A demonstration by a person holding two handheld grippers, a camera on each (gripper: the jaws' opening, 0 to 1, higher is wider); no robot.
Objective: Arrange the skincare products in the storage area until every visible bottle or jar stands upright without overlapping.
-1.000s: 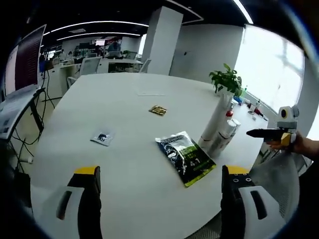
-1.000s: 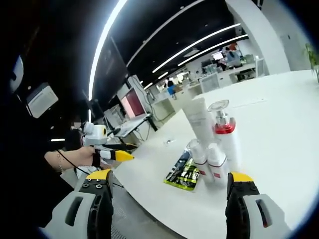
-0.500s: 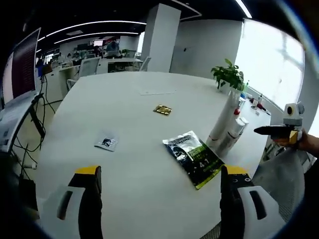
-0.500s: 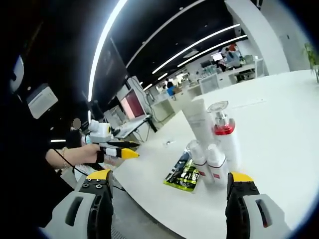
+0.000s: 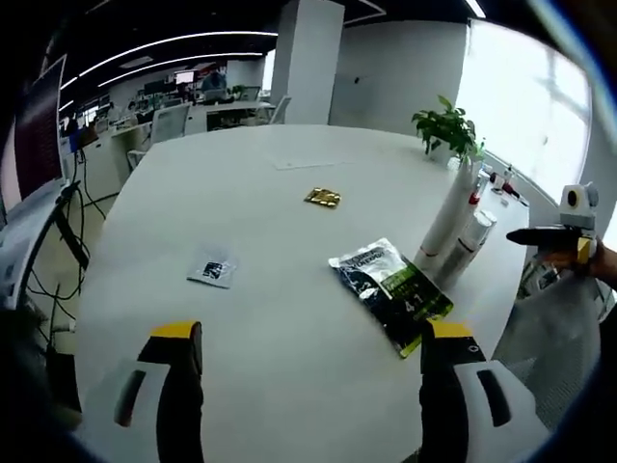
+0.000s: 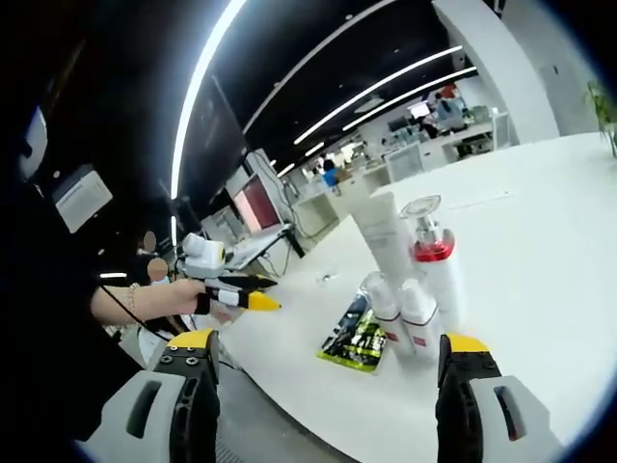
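A tall white tube (image 6: 384, 230), a pump bottle with a red collar (image 6: 435, 258) and two small white bottles (image 6: 387, 311) stand upright in a tight cluster near the table's edge. A black and green sachet (image 6: 358, 337) lies flat beside them. My right gripper (image 6: 328, 340) is open, held off the table edge with the cluster ahead of it. My left gripper (image 5: 310, 333) is open above the near table, with the sachet (image 5: 390, 287) and the tube (image 5: 449, 205) ahead to its right. Each gripper also appears in the other's view: the left gripper (image 6: 258, 292), the right gripper (image 5: 522, 235).
A small grey sachet (image 5: 214, 272) and a gold packet (image 5: 323, 197) lie on the white round table (image 5: 270, 222). A potted plant (image 5: 447, 131) stands behind the tube. Desks, chairs and monitors fill the office beyond. A hand (image 6: 183, 294) holds the left gripper.
The left gripper has moved in over the table, seen shifting right in the right gripper view. The right gripper and the bottles have stayed put.
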